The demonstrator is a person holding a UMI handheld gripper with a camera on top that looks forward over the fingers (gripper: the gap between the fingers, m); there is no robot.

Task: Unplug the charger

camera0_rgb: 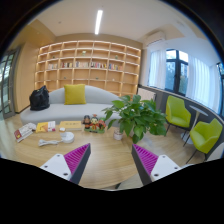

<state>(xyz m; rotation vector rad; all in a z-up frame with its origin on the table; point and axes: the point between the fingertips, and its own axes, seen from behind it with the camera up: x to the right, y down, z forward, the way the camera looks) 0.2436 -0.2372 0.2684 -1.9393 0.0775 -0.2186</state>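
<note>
We're at the search/approach stage, by our read. Gripper hangs above the wooden table, jaws wide apart w/ nothing between the pads. No charger or socket visible anywhere; plant and sofa lie beyond. Next we probably need to pan, find the plug, then close in.

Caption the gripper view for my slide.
Open gripper above a wooden table, facing a plant and sofa.
</note>
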